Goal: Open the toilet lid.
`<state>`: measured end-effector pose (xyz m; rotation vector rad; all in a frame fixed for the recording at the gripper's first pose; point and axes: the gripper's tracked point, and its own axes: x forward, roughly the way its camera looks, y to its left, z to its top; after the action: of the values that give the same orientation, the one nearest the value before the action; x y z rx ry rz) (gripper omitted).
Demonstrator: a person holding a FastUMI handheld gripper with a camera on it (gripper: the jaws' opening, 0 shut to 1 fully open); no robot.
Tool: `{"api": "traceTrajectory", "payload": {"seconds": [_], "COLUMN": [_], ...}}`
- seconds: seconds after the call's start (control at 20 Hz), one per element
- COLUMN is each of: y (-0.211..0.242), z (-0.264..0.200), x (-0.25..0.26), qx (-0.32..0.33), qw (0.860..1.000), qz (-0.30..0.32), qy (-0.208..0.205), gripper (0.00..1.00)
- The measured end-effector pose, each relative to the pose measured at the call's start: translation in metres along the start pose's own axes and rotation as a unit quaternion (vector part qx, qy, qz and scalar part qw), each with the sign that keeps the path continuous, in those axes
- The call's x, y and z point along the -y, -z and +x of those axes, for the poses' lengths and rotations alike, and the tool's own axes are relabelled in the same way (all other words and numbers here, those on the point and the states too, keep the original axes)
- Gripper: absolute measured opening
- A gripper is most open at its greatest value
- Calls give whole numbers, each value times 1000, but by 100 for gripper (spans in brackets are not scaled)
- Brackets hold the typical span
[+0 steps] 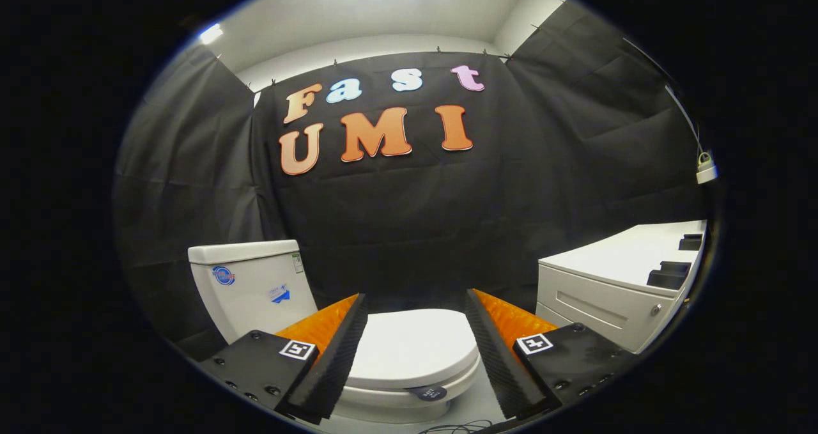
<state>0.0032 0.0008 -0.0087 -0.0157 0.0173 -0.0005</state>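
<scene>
Two fingers of the gripper (pixel 415 348) stand with the jaws wide apart and holding nothing, and the closed white toilet lid (pixel 412 344) lies flat between and just beyond them, with nothing in the way. The white tank (pixel 246 287) rises beside the bowl and carries small stickers too small to read, as does a dark tag (pixel 427 392) at the lid's front. A white cabinet (pixel 613 293) with a knob stands on the other side, near the black cloth wall.
</scene>
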Motion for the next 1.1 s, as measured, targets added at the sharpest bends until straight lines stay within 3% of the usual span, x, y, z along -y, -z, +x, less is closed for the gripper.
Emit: {"api": "traceTrajectory", "payload": {"seconds": [0.55,1.1], "y": [-17,-34], "z": [11,33], "x": [-11,-35], "qx": [20,31], "qw": [1000,999], "qz": [-20,-11], "qy": [-9,-43], "gripper": [98,98]}}
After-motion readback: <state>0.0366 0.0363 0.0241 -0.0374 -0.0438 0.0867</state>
